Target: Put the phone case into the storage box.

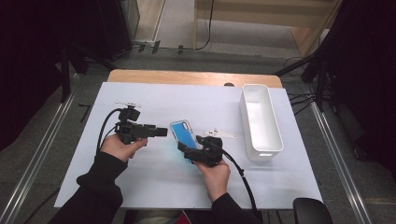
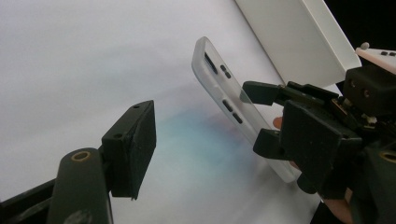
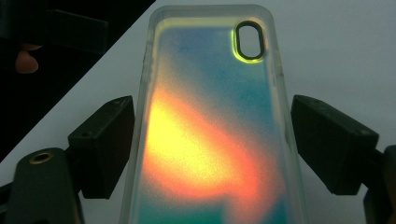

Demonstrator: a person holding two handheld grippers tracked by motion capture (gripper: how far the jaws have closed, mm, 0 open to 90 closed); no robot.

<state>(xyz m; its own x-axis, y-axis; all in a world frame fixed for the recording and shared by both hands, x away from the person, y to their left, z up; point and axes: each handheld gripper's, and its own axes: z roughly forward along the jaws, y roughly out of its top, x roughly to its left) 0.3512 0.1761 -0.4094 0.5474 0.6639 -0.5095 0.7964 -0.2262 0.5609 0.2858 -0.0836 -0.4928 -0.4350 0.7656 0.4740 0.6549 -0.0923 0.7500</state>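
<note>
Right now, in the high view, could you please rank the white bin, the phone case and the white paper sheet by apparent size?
1. White paper sheet
2. White bin
3. Phone case, partly hidden by the right gripper holding it

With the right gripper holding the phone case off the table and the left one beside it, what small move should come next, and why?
Probably bring the left gripper in onto the free top end of the case. The right gripper is shut on its lower end, tilting it up, while the left one is open, close by, pointing at it.

A translucent phone case (image 1: 182,135) with blue-orange iridescent back, tilted up above the table.
</note>
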